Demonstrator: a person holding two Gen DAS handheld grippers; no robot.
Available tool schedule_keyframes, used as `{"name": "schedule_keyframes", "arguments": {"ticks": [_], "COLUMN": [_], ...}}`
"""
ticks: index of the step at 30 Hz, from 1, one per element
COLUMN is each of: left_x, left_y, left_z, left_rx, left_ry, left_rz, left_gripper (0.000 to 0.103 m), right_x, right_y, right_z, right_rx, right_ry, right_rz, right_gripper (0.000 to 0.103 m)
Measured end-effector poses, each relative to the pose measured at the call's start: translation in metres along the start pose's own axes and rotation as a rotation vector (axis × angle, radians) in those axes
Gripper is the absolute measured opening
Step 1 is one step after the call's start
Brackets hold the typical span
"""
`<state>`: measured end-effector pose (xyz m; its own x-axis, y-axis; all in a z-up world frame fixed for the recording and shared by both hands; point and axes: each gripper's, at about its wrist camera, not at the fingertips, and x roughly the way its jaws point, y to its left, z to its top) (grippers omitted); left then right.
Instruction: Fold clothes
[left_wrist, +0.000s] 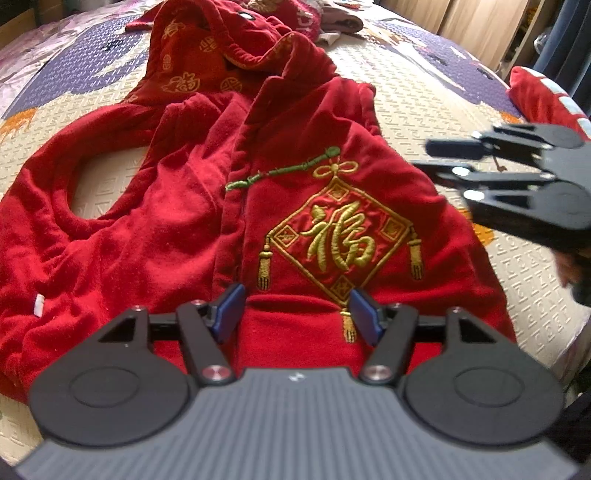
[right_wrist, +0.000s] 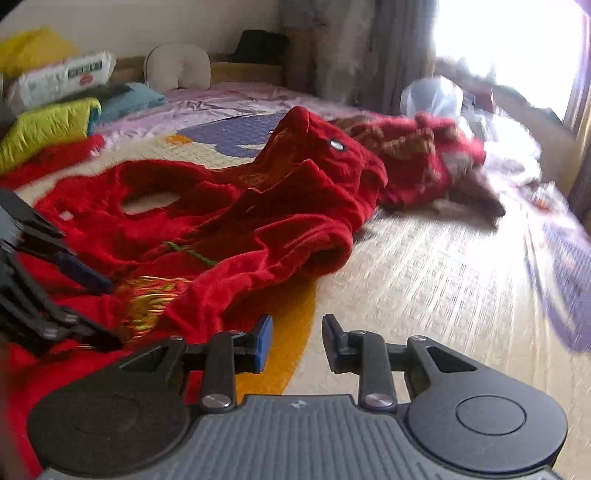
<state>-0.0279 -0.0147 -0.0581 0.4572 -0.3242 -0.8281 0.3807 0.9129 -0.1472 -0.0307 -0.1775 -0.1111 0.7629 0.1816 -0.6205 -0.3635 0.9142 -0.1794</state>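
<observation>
left wrist view: the red jacket (left_wrist: 295, 206) lay spread and rumpled on the bed (left_wrist: 524, 258), front up, its gold embroidered emblem (left_wrist: 340, 240) near the lower hem, hood bunched at the far end beyond the emblem. no fold looked made, so the task was judged at its start, with sleeves and body left to fold. the left tongs (left_wrist: 295, 314) stood apart over the hem just below the emblem, fabric showing between the pads; whether they touched it could not be told. the right tongs (left_wrist: 436, 158) hung beside the jacket's right edge, to the right of the emblem.

right wrist view: the right tongs (right_wrist: 297, 341) stood narrowly apart, holding nothing, over bare bed just beside the jacket (right_wrist: 236, 221). a pile of other red clothes (right_wrist: 417, 158) lay beyond the jacket's hood, unfolded.
</observation>
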Motion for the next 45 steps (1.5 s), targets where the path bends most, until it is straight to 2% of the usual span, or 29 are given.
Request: {"name": "schedule_keyframes", "arguments": {"ticks": [2,4,6,9,11,17,23,27,28,30,32,39,45], "left_x": [0.000,0.000,-0.001,-0.002,-0.002,-0.004,-0.006,-0.006,-0.006,-0.006,-0.006,-0.006,-0.005], "left_y": [-0.001,0.000,0.003,0.007,0.010,0.011,0.015,0.016,0.016,0.016,0.016,0.015,0.005], "left_z": [0.000,-0.001,-0.001,-0.002,-0.002,-0.002,-0.004,-0.004,-0.004,-0.004,-0.004,-0.005,-0.006], "left_rx": [0.004,0.005,0.004,0.002,-0.003,0.000,-0.013,-0.018,-0.018,-0.019,-0.021,-0.011,0.044], "left_ry": [0.000,-0.002,-0.003,-0.004,-0.003,-0.002,-0.003,-0.002,-0.002,-0.002,-0.002,0.003,0.014], "left_rz": [0.003,-0.001,-0.011,-0.029,-0.042,-0.055,-0.068,-0.069,-0.068,-0.069,-0.070,-0.065,-0.026], "left_gripper": [0.066,0.066,0.066,0.066,0.066,0.066,0.066,0.066,0.066,0.066,0.066,0.067,0.068], "right_x": [0.014,0.027,0.037,0.048,0.054,0.074,0.079,0.088,0.089,0.089,0.085,0.060,0.067], "right_y": [0.002,-0.005,-0.019,-0.040,-0.044,-0.041,-0.044,-0.041,-0.040,-0.037,-0.035,-0.032,-0.013], "right_z": [0.001,0.005,0.009,0.013,0.016,0.025,0.028,0.026,0.025,0.026,0.030,0.049,0.051], "right_rx": [-0.020,0.016,0.111,0.284,0.327,0.367,0.426,0.436,0.429,0.404,0.359,0.166,-0.045], "right_ry": [0.000,-0.006,-0.016,-0.034,-0.040,-0.034,-0.025,-0.024,-0.034,-0.040,-0.043,-0.043,-0.004], "right_rz": [-0.050,-0.069,-0.039,0.070,0.108,0.124,0.052,0.046,0.047,0.052,0.045,-0.118,-0.276], "right_gripper": [0.032,0.031,0.032,0.032,0.033,0.033,0.036,0.038,0.038,0.021,0.011,0.008,0.008]}}
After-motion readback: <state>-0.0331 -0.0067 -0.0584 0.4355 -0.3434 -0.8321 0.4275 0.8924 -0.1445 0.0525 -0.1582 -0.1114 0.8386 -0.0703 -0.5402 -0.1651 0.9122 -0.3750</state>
